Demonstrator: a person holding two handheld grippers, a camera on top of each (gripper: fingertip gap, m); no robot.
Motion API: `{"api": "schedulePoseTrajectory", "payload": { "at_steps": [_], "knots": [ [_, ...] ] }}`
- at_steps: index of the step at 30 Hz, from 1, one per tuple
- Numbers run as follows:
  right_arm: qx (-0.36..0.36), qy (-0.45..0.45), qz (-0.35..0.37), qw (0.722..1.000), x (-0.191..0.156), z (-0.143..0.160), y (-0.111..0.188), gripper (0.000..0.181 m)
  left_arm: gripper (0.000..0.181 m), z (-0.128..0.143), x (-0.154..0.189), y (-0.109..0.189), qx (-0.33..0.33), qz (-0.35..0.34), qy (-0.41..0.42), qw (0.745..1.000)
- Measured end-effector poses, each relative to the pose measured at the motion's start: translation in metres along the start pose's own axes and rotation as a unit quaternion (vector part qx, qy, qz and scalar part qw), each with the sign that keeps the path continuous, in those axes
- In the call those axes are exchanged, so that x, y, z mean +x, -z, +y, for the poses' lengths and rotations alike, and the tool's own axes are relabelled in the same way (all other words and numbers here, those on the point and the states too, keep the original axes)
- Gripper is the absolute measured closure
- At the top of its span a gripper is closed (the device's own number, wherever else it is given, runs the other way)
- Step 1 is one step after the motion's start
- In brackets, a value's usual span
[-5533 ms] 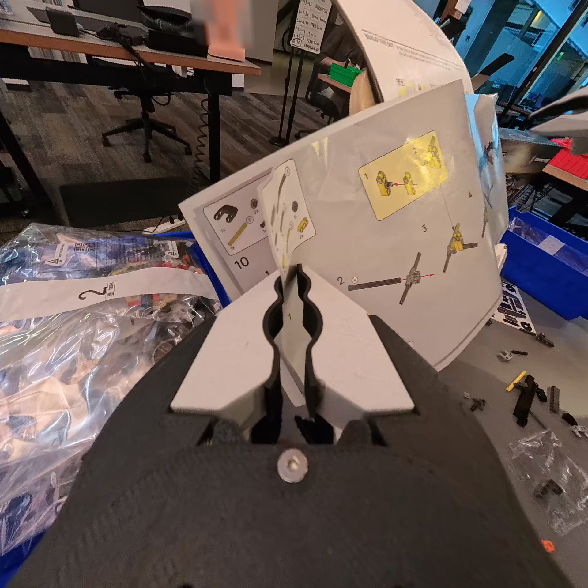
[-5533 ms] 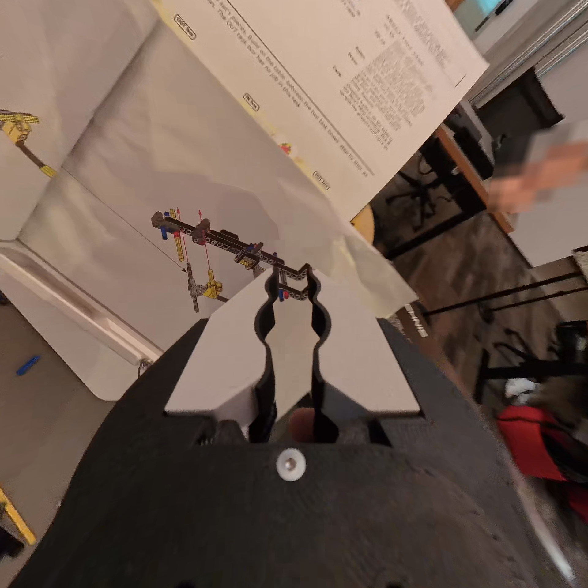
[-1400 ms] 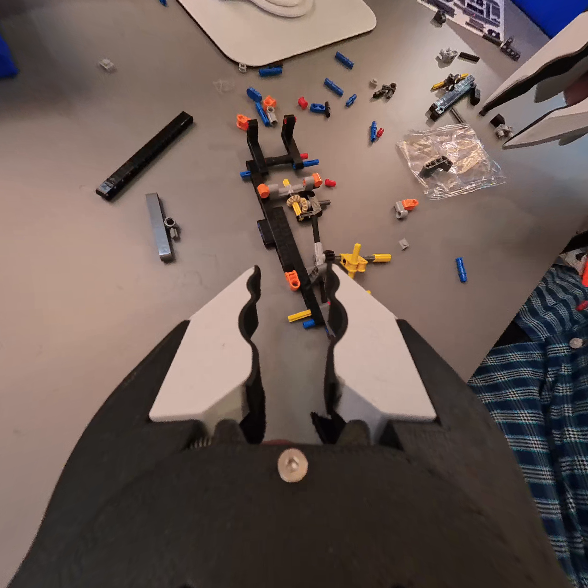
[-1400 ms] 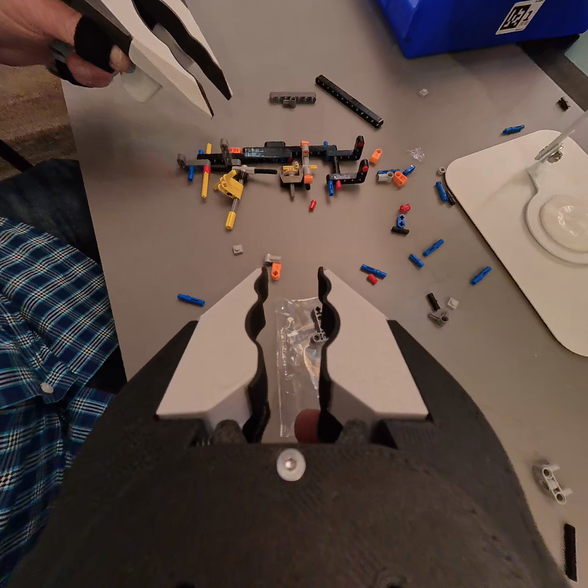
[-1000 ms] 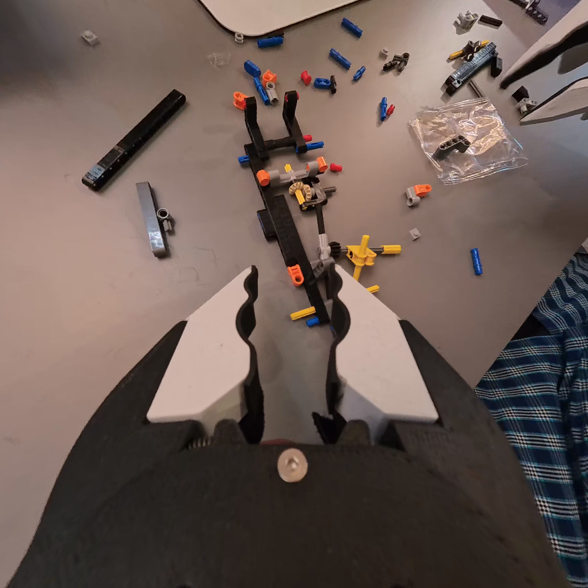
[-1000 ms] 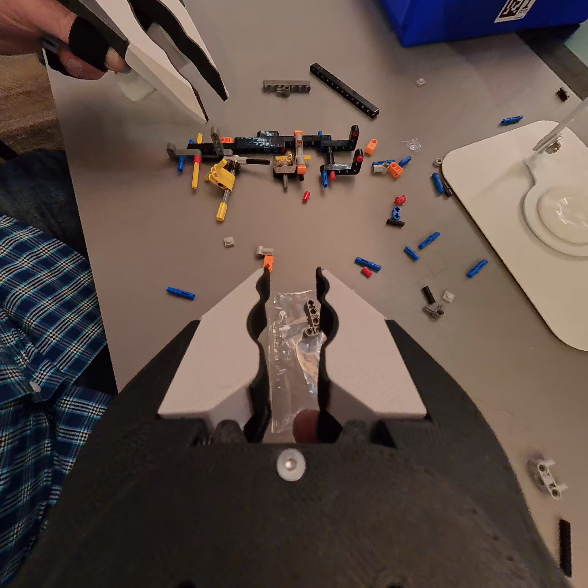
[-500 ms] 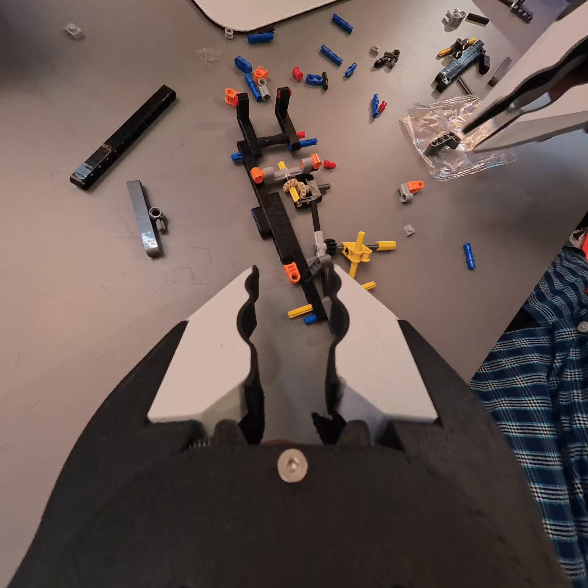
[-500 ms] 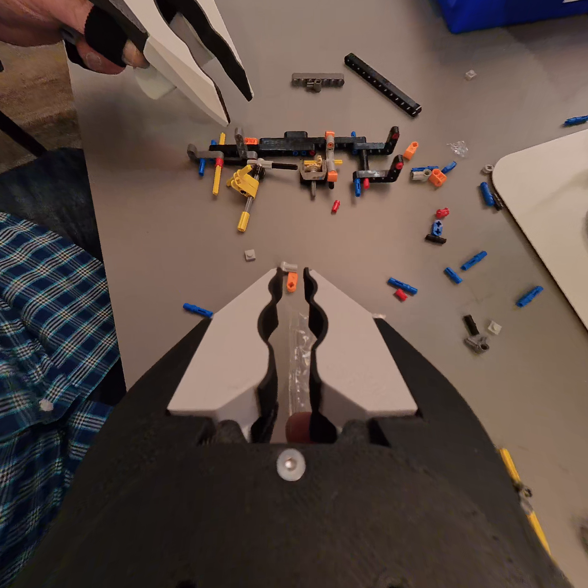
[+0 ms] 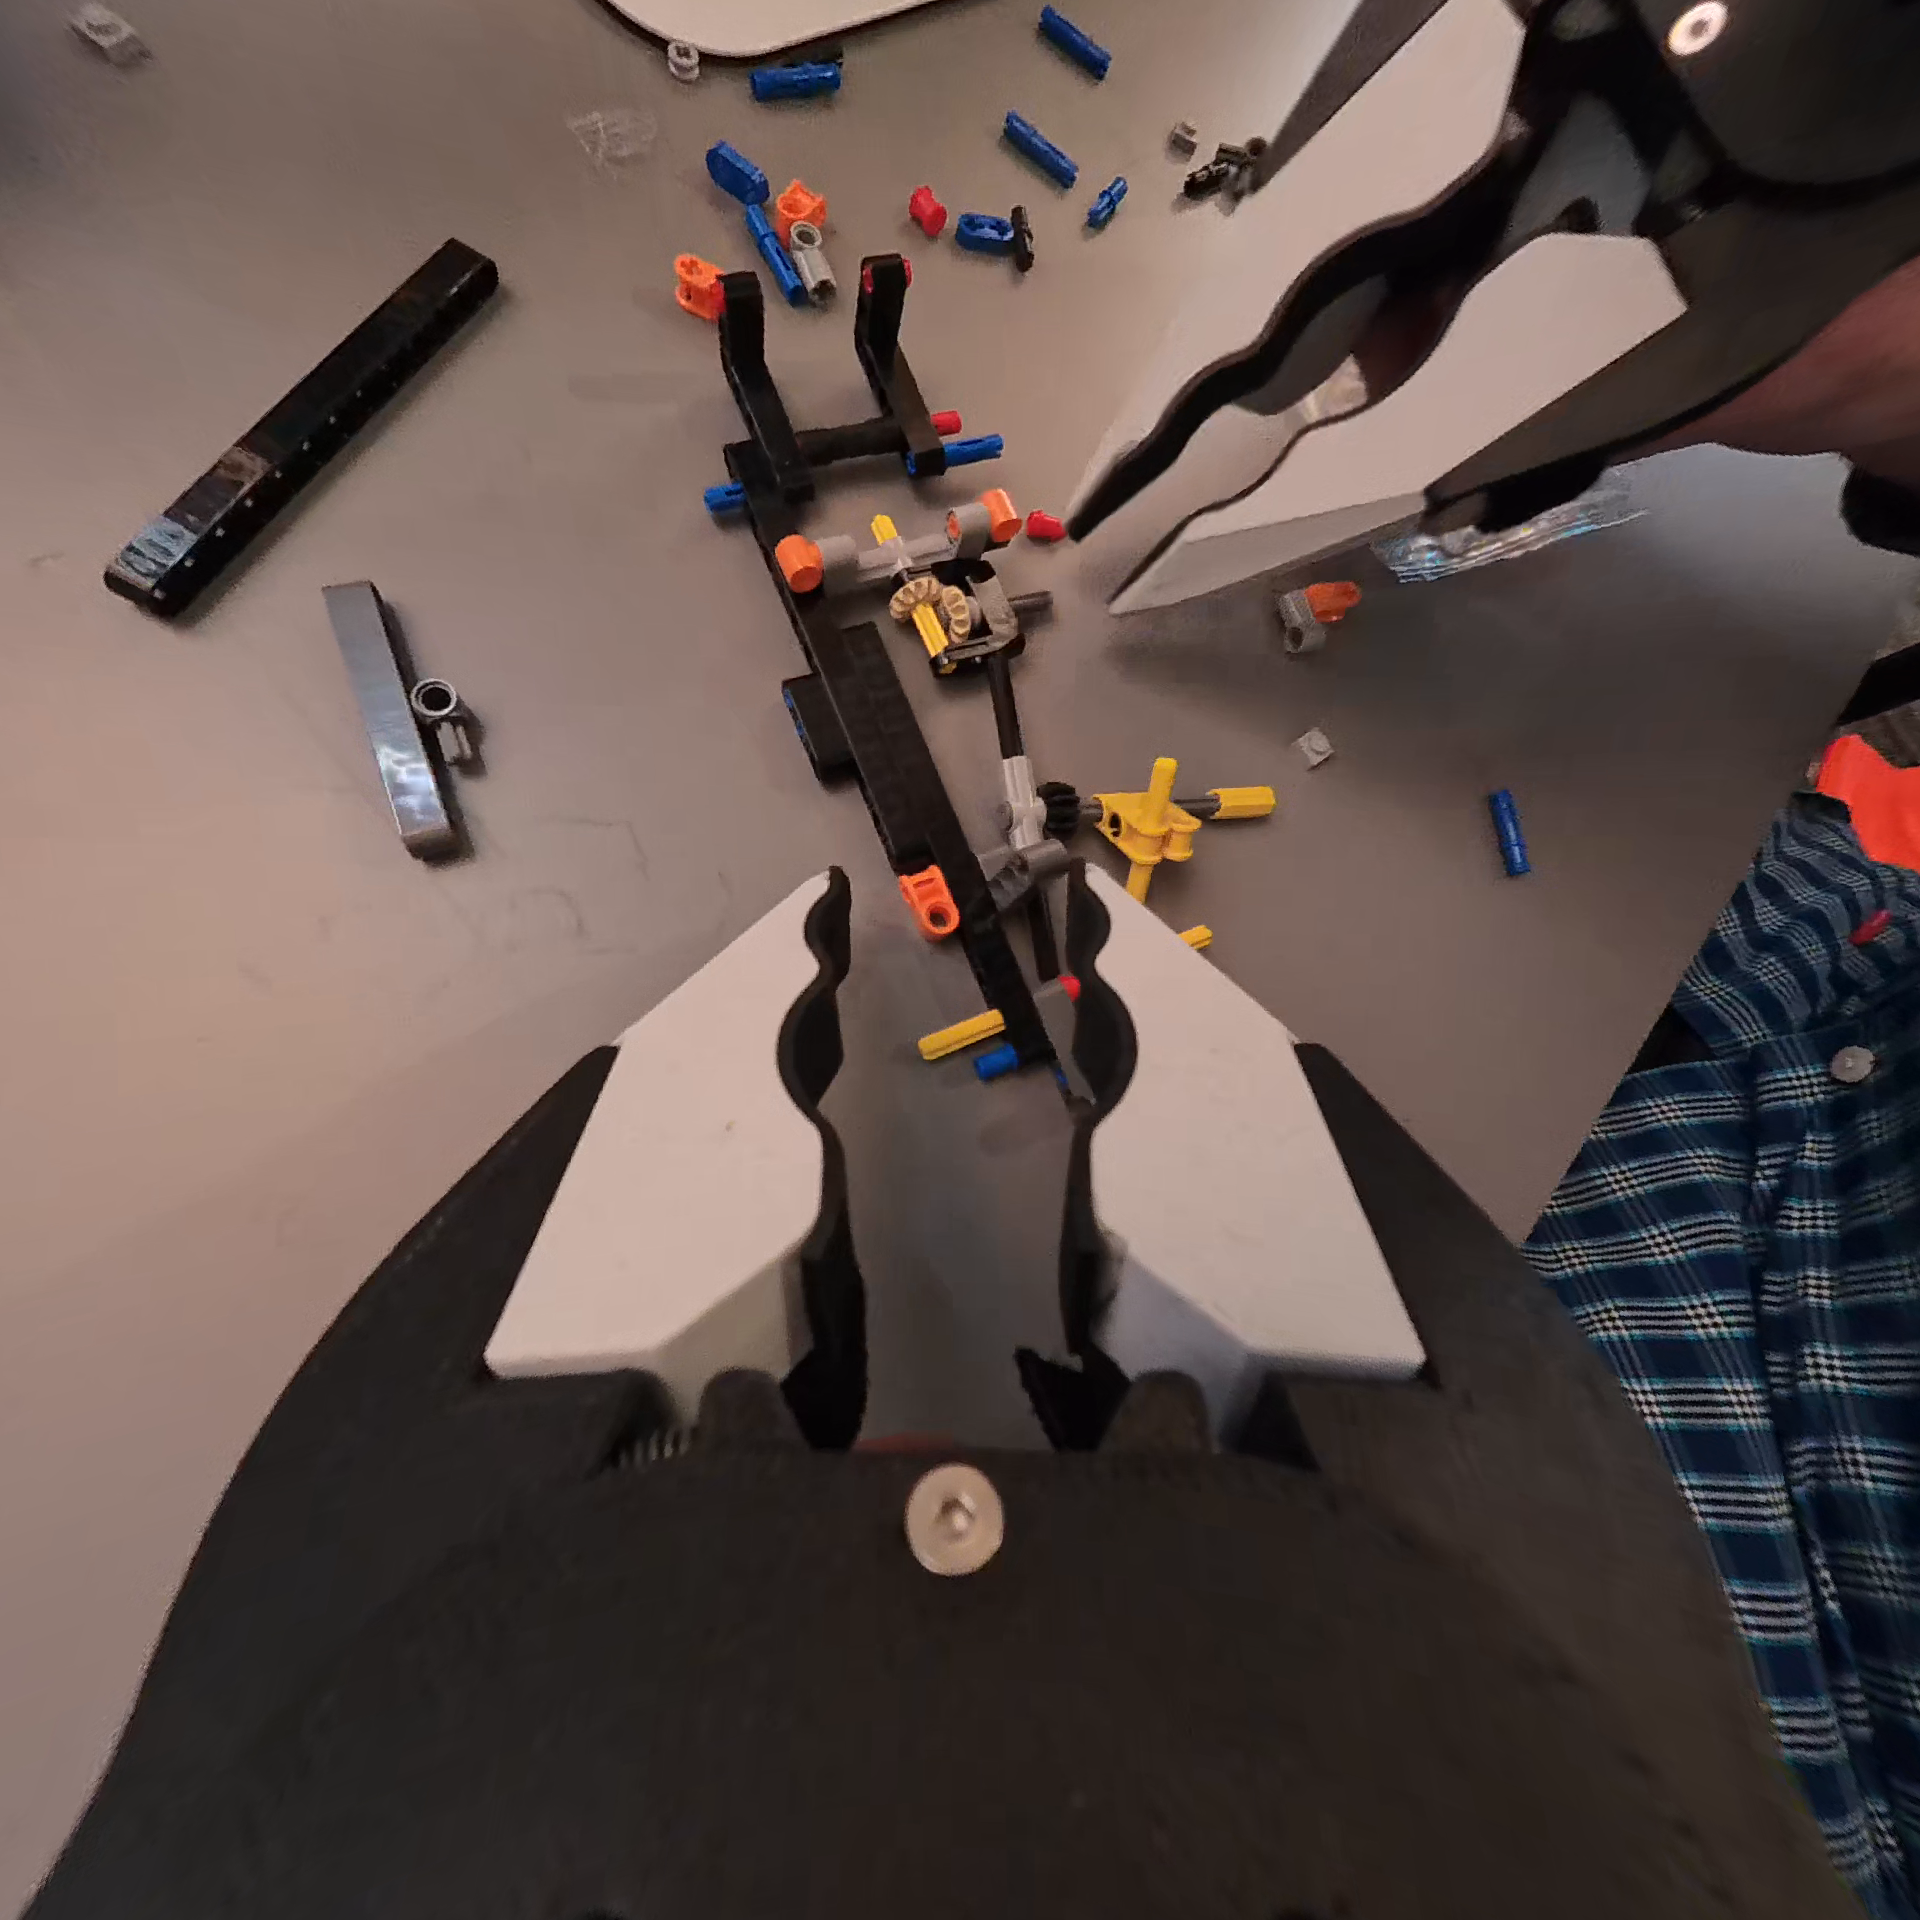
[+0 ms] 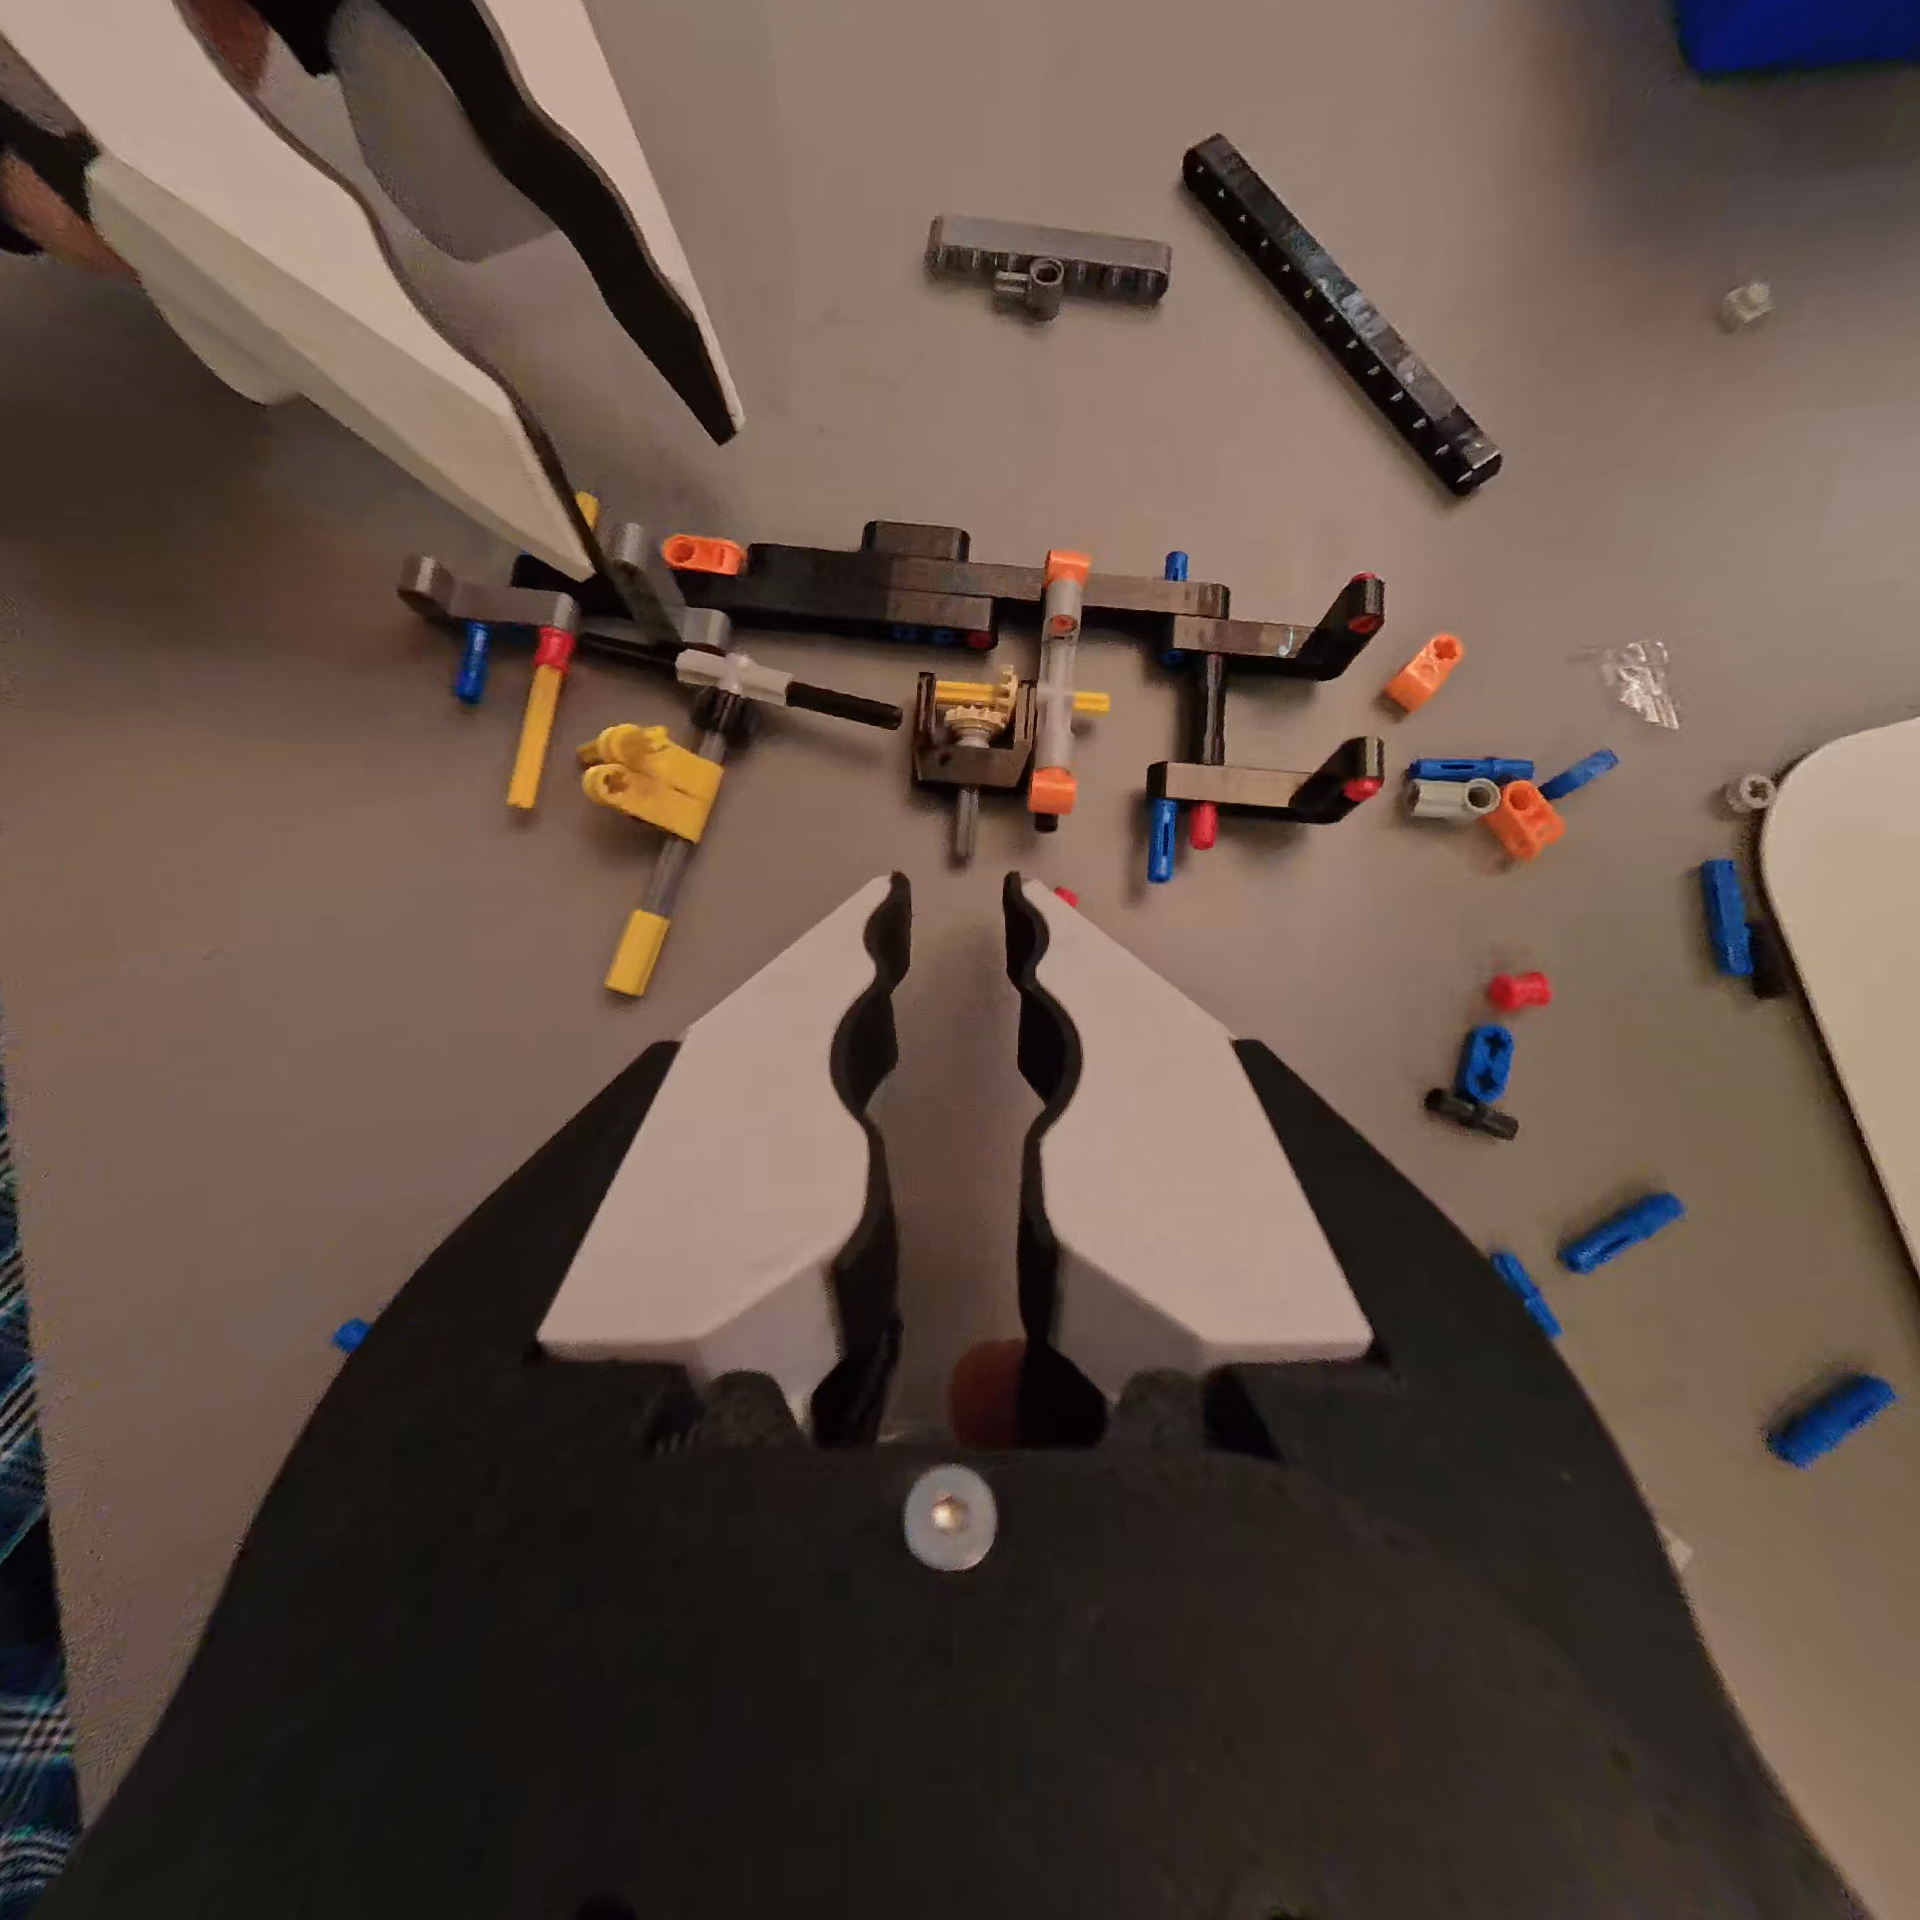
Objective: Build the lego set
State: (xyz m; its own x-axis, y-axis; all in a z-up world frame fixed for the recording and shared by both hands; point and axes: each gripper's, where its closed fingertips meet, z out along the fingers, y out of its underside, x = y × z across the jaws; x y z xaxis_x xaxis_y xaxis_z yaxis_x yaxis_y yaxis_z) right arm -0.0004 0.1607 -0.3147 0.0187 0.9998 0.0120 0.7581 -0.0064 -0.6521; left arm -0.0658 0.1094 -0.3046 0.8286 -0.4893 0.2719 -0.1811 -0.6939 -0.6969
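Between the fingers of the right gripper (image 10: 956, 894) only bare grey table (image 10: 260, 1091) shows; they stand a little apart, holding nothing, tips just short of the lego assembly (image 10: 914, 597). Across it, the left gripper (image 9: 951, 883) has its jaws spread wider, also holding nothing, its tips at one end of the assembly, one fingertip (image 10: 582, 551) right at the grey beams there; whether it touches them cannot be told. Free table lies on the near side of the assembly. Beyond it lie a long black beam (image 10: 1340, 312) and a grey beam (image 10: 1049, 260). Loose blue pins (image 10: 1621, 1231) and orange connectors (image 10: 1423, 670) crowd the far end, toward a white pad (image 10: 1860, 935). The assembly lies flat: a long black spine with two black L-shaped arms, a framed tan gear, orange bushes, yellow axles and a yellow joint piece.
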Motion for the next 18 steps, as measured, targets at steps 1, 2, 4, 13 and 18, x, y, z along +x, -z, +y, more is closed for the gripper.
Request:
{"api": "schedulePoseTrajectory", "payload": {
  "at_steps": [1,2,4,13,18],
  "knots": [
    [-0.005,0.001,-0.004,1.0,0.0,0.0,-0.003,0.166,0.142,0.0,0.0,-0.001,0.001,0.004,0.002,1.0],
    [-0.009,0.001,-0.007,1.0,-0.001,0.001,-0.007,0.167,0.142,0.0,0.0,-0.002,0.001,0.007,0.003,1.0],
    [-0.017,0.007,-0.002,1.0,0.0,0.003,-0.012,0.167,0.142,0.0,0.0,-0.004,0.0,0.012,0.004,1.0],
    [0.001,0.01,0.0,1.0,0.0,-0.007,-0.018,0.18,0.142,0.004,0.001,-0.008,-0.006,0.025,0.009,1.0],
    [0.006,0.015,-0.004,1.0,-0.002,-0.019,-0.011,0.18,0.142,0.007,0.003,-0.011,-0.012,0.033,0.011,0.999]
  ]
}}
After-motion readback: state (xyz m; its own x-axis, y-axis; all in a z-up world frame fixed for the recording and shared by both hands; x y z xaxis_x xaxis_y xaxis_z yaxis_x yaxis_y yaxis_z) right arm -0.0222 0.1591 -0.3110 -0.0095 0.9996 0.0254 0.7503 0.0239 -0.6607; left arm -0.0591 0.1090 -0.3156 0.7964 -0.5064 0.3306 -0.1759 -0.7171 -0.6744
